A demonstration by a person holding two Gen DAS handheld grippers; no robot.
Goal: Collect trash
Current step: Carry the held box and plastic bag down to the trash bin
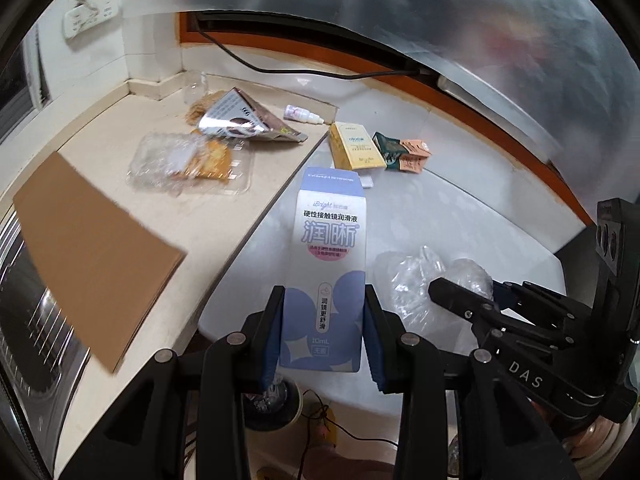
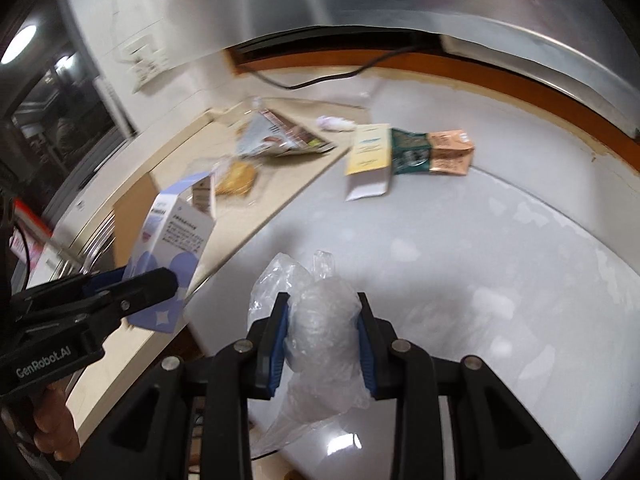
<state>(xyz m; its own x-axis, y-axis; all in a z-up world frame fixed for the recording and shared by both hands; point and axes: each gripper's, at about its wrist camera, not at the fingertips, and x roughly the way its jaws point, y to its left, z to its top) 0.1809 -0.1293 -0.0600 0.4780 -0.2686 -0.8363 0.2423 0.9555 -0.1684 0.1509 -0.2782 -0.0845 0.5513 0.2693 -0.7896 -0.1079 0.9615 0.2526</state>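
Left gripper (image 1: 325, 328): fingers pinching a white-and-lilac carton (image 1: 326, 264), lifted above the worktop (image 1: 208, 216).
Right gripper (image 2: 323, 344): fingers pinching crumpled clear plastic (image 2: 324, 320).
Left behind: yellow box (image 1: 356, 146), snack tray (image 1: 192, 162).

Three cartons (image 1: 325, 272), one dropper bottle (image 1: 301, 114), one foil pouch (image 1: 244, 120), two grippers (image 1: 324, 334)

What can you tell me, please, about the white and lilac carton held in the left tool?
The eye-drop carton is a tall, slim cardboard box, white with lilac circles, a lilac top flap, a pink oval and Chinese print. It looks intact and closed. The left tool clamps its lower end between blue pads, holding it clear of the white surface, top tilted away. Only the pads touch it.
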